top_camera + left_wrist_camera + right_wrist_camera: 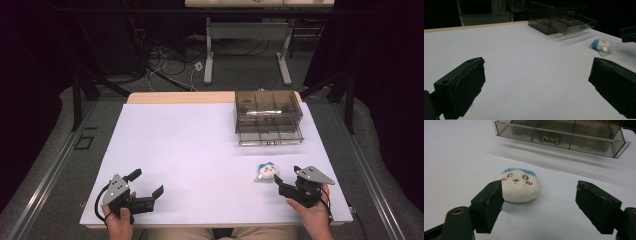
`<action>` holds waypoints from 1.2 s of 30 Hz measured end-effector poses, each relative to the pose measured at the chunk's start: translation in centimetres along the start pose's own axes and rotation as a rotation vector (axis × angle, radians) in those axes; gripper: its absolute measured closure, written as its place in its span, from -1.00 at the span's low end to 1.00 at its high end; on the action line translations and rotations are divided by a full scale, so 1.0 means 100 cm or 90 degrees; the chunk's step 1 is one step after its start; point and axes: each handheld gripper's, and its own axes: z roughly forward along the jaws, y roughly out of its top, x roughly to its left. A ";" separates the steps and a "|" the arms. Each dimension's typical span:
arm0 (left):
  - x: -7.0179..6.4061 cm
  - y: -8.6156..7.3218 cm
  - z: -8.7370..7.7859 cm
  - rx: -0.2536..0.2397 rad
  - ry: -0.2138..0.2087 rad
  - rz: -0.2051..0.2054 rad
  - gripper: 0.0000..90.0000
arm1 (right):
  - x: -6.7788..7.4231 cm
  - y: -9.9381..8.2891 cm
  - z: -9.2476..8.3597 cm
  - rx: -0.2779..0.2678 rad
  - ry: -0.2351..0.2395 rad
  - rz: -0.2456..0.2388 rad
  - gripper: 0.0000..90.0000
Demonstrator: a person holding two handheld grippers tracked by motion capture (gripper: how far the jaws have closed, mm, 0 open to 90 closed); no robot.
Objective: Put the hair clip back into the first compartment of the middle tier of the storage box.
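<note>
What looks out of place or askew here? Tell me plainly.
Little stands out. The drawer of the smoky box is pulled partway out, and the plush lies alone on the white table beside the open right gripper. Nothing spilled or visibly damaged.

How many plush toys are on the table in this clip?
1. The plush toy lies on the white table, just ahead of the right claw, short of the drawer box. Its smoky drawers could hide more.

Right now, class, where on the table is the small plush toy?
In the high view the plush toy lies on the white table's right side, just ahead of the open right gripper and nearer the person than the clear drawer box.
</note>
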 end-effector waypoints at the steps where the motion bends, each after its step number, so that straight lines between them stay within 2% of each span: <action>1: 0.000 0.000 0.001 -0.002 -0.001 -0.001 -0.99 | 0.003 0.003 0.003 0.010 0.006 -0.005 -0.52; 9: 0.000 0.000 0.003 0.005 -0.007 0.000 -0.99 | 0.014 0.014 0.021 0.030 0.017 -0.028 -0.56; 13: 0.000 0.000 0.003 0.007 -0.010 0.002 -0.99 | 0.016 0.019 0.028 0.041 0.017 -0.023 -0.63; 21: 0.000 0.000 0.003 0.011 -0.012 0.004 -0.99 | 0.019 0.025 0.038 0.061 0.024 -0.010 -0.65; 22: 0.000 -0.001 0.003 0.011 -0.012 0.004 -0.99 | 0.018 0.025 0.040 0.061 0.025 -0.019 -0.65; 24: 0.000 -0.001 0.003 0.011 -0.010 0.006 -0.99 | 0.019 0.025 0.044 0.076 0.031 -0.005 -0.65; 36: 0.000 -0.001 0.002 0.011 -0.011 0.000 -0.99 | 0.020 0.022 0.054 0.114 0.032 0.002 -0.63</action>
